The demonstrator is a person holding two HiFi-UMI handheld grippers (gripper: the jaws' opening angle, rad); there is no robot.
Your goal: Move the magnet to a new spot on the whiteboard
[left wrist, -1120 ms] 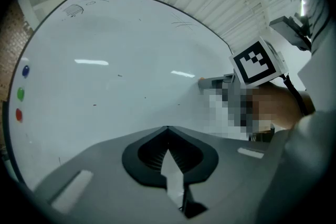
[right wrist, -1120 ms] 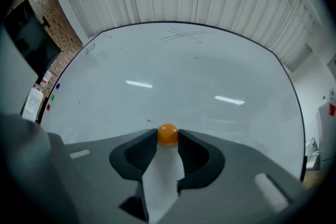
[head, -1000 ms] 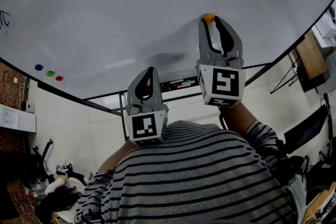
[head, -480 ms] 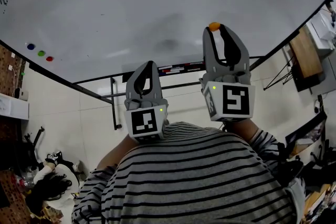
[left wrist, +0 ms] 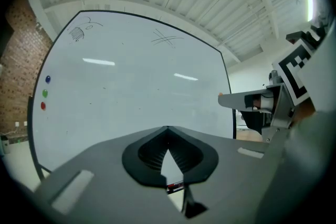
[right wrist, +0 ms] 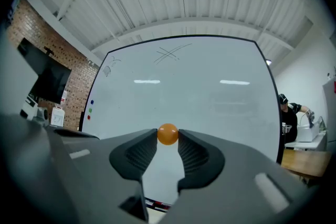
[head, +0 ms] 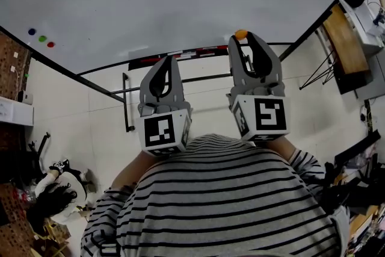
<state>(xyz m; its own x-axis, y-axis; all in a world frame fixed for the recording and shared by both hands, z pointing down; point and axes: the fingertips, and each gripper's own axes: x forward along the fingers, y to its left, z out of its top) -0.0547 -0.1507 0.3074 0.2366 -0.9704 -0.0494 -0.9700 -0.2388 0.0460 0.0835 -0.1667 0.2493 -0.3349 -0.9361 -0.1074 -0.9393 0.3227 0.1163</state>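
The small, round orange magnet [right wrist: 168, 134] is sitting pinched between the very tips of the grey right gripper [right wrist: 168, 137], whose black ribbed pads are pressing on it from both sides. It is being held in the air, apparently well clear of the large white, black-framed whiteboard [right wrist: 210, 86]; the whole board is showing behind it in the right gripper view. In the head view the orange magnet [head: 240, 34] is lying over the board's lower edge, just above the marker tray [head: 174, 57].

The grey left gripper [left wrist: 168, 128] is idling beside it with its jaws together at the tips and nothing between them.

The step in hand looks like carrying the magnet to its new spot. The grip is only at the tips and on a rounded surface, so squeezing steadily and avoiding any twist should be stopping it from popping out. I would be bringing the flat back of the magnet square to the board, picking bare white surface away from the three small coloured magnets [right wrist: 90, 109] near the left edge. The jaws should be letting go only once the magnet is seating flat and pulling itself onto the steel. Backing straight out afterwards should be preventing a sideways drag.
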